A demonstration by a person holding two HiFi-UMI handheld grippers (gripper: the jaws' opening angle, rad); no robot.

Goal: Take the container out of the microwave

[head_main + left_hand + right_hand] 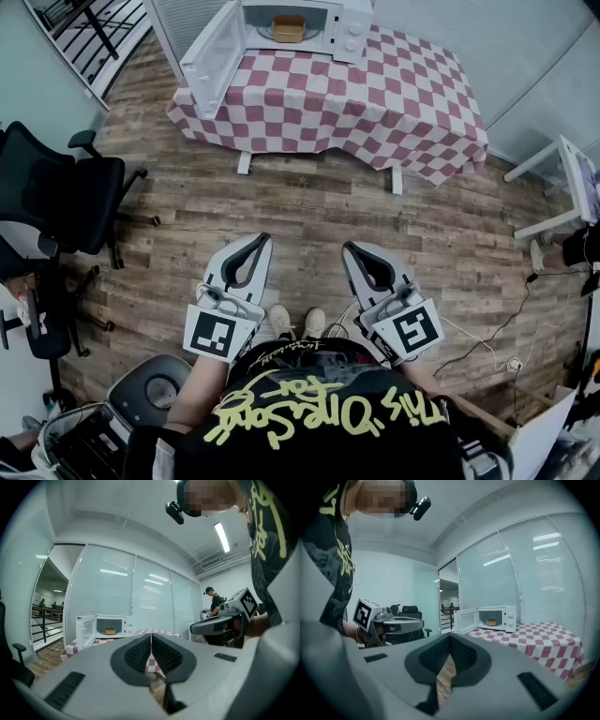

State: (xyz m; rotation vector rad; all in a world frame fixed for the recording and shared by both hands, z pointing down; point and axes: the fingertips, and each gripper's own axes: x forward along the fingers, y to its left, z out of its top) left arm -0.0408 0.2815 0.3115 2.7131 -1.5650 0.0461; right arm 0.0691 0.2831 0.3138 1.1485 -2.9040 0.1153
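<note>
The container [288, 28], small and tan, sits inside the microwave [352, 30], in the middle of its open chamber. The microwave is white; its door [210, 58] is swung wide open to the microwave's left as the head view shows it. The microwave stands at the far edge of a tabletop [375, 108] covered with a red-and-white checked cloth that hangs over the sides. Behind the microwave runs a glass wall [117, 588] with pale blinds. In front of the microwave lies a wood-plank floor [309, 211], bare between the tabletop and the person's shoes [298, 322].

The person stands well apart from the microwave, facing it, with both grippers held low at the waist, side by side and pointing level toward it. The left gripper [260, 240] has its jaws pressed together with nothing between them. The right gripper [348, 247] is likewise closed and empty. Each carries a cube with square black-and-white markers near the hand.

Far to the left of the microwave stand black office chairs [66, 197]. Far to its right, a second person [215, 603] in a cap shows in the left gripper view.

Counted: one container, one microwave, one tabletop, two grippers, two chairs in the head view.
</note>
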